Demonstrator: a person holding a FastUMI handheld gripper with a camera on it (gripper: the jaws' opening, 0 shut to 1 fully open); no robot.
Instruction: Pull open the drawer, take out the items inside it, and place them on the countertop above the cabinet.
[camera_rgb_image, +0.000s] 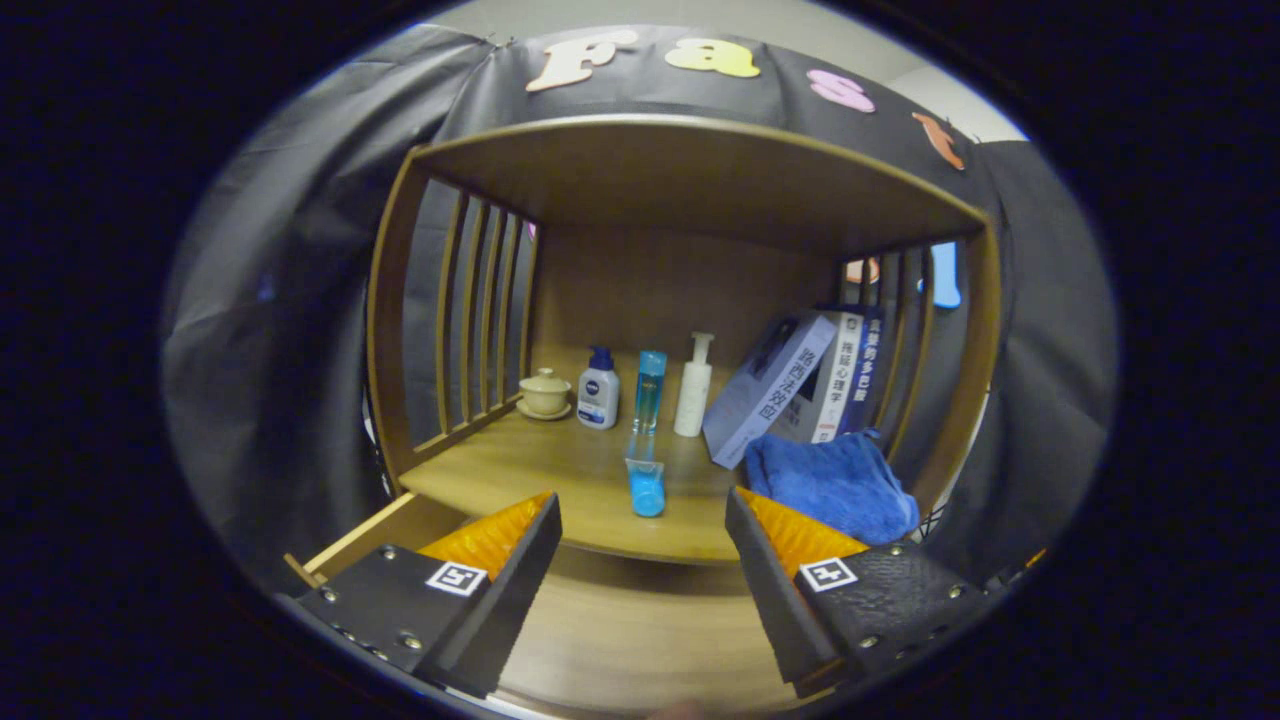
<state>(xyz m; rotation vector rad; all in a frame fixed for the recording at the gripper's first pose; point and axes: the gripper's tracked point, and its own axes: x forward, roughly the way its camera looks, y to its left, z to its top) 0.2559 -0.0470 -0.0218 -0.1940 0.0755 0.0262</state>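
Note:
The drawer (620, 640) is pulled out below the wooden countertop (520, 480), and its bare wooden floor shows between and under my fingers. My gripper (645, 520) hovers open over the drawer, with nothing between the fingers. Just beyond the fingertips, a small blue tube (647, 485) lies on the countertop near its front edge. A crumpled blue towel (830, 485) rests on the countertop just beyond the right finger.
At the back of the countertop stand a lidded cup on a saucer (545, 393), a white-and-blue bottle (598, 390), a slim blue bottle (649, 390) and a white pump bottle (694, 388). Books (800, 385) lean at the right. Slatted sides and a shelf board (700, 170) enclose the space.

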